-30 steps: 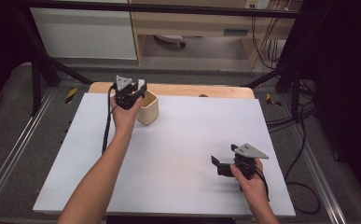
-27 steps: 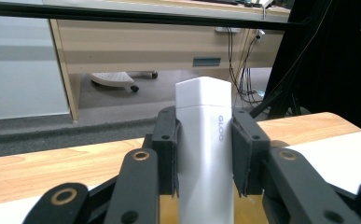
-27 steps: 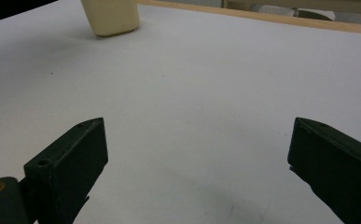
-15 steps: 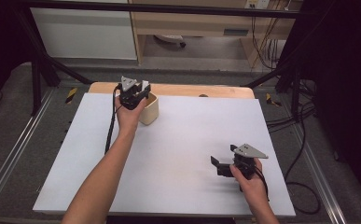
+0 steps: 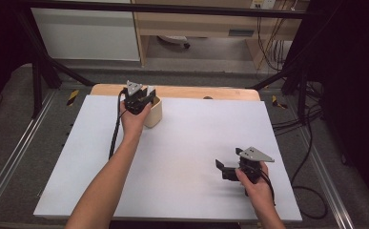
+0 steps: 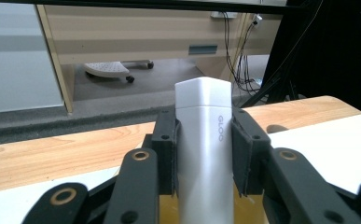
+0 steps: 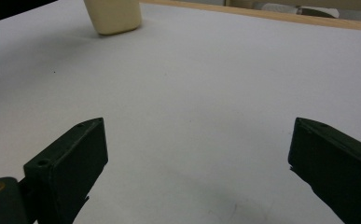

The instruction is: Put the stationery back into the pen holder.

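White stick point(image 6: 204, 154) upright, pinched by left tongs point(image 5: 142, 98) above cup point(image 5: 154, 112); right tongs point(image 5: 230, 168) spread.

Gripper: the left gripper point(image 6: 205, 154) had its two black jaws closed on a white stick.
Held thing: the white stick point(image 6: 204, 154) stood upright between the pads, with grey lettering "GLOO" on its right face.
Below: a yellowish rim point(image 6: 169, 210) showed beneath the jaws.
Table: the white sheet point(image 6: 327, 135) lay on a wooden tabletop point(image 6: 52, 156).
Far: a wooden cabinet point(image 6: 136, 32), a white wheeled base point(image 6: 108, 69) under it, and hanging cables point(image 6: 241, 56) at right.
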Demonstrator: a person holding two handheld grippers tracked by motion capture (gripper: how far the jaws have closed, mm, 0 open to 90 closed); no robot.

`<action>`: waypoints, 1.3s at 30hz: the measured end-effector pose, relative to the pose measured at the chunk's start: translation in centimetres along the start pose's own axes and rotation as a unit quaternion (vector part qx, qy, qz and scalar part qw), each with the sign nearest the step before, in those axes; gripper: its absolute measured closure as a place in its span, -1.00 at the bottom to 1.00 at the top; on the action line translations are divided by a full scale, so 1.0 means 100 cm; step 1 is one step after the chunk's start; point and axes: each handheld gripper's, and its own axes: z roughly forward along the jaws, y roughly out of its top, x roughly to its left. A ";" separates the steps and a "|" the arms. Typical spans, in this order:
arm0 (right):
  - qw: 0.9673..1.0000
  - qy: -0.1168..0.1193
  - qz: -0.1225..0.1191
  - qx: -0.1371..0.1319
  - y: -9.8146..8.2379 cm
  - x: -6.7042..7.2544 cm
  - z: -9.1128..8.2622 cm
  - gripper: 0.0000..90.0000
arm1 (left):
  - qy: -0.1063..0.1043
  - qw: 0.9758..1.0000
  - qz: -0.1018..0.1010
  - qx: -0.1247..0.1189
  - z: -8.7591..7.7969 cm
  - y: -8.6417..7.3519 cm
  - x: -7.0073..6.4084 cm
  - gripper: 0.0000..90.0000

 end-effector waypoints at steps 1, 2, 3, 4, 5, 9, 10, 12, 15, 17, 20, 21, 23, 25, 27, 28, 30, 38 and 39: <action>1.000 0.000 -0.001 0.000 0.000 0.000 0.000 -0.89 | 0.001 1.000 0.001 0.000 0.000 0.000 0.000 0.47; 1.000 0.000 -0.001 0.001 0.000 0.000 0.000 -0.89 | 0.001 1.000 0.002 0.000 0.000 0.000 0.000 0.47; 1.000 0.000 0.000 0.001 0.000 0.000 0.000 -0.89 | 0.001 1.000 0.003 0.000 0.000 0.000 0.000 0.47; 1.000 0.000 0.000 0.002 0.000 0.000 0.001 -0.89 | 0.002 1.000 0.004 0.000 0.000 0.000 0.000 0.47; 1.000 0.000 0.000 0.002 0.000 0.000 0.001 -0.89 | 0.003 1.000 0.006 0.001 -0.001 0.000 0.000 0.47; 1.000 0.000 -0.001 0.002 0.000 0.000 0.001 -0.89 | 0.004 1.000 0.006 0.005 -0.001 -0.001 0.001 0.47; 1.000 0.000 -0.001 0.002 0.000 0.000 0.001 -0.89 | 0.003 1.000 0.004 0.005 0.000 -0.001 0.001 0.46; 1.000 0.000 -0.001 0.002 0.000 0.001 0.000 -0.89 | 0.001 1.000 0.004 0.005 0.000 -0.001 0.000 0.43; 1.000 0.001 -0.002 0.002 0.000 0.001 0.001 -0.89 | 0.010 1.000 0.008 -0.001 -0.002 0.001 -0.002 0.05; 1.000 0.001 -0.003 0.002 0.000 0.001 0.001 -0.89 | 0.011 1.000 0.005 -0.005 -0.003 0.003 -0.003 -0.15; 1.000 0.000 -0.003 0.002 0.000 0.001 0.001 -0.89 | 0.014 1.000 0.007 -0.008 -0.004 0.004 -0.003 -0.46; 1.000 0.001 -0.003 0.001 0.000 0.002 0.001 -0.89 | 0.015 1.000 0.008 -0.008 -0.005 0.005 -0.003 -0.55; 1.000 0.000 -0.003 0.001 0.000 0.002 0.001 -0.89 | 0.018 1.000 0.009 -0.007 -0.006 0.006 -0.003 -0.67; 1.000 0.000 -0.003 0.001 0.000 0.002 0.001 -0.89 | 0.018 1.000 0.006 -0.006 -0.008 0.007 -0.003 -0.75; 1.000 0.000 -0.004 0.001 0.000 0.002 0.001 -0.89 | 0.015 1.000 0.003 -0.006 -0.010 0.008 -0.002 -0.82; 1.000 0.000 -0.004 0.001 0.000 0.001 0.001 -0.89 | 0.013 1.000 0.003 -0.005 -0.011 0.009 -0.002 -0.84; 1.000 0.000 -0.004 0.000 0.000 0.001 0.001 -0.89 | 0.012 1.000 0.004 -0.005 -0.015 0.011 -0.003 -0.84; 1.000 0.000 -0.003 -0.001 0.001 0.003 0.000 -0.90 | -0.004 1.000 -0.004 0.002 -0.032 0.015 -0.006 -0.83; 1.000 0.000 -0.006 -0.001 0.001 0.002 0.000 -0.90 | -0.008 1.000 -0.006 -0.003 -0.035 0.015 -0.006 -0.82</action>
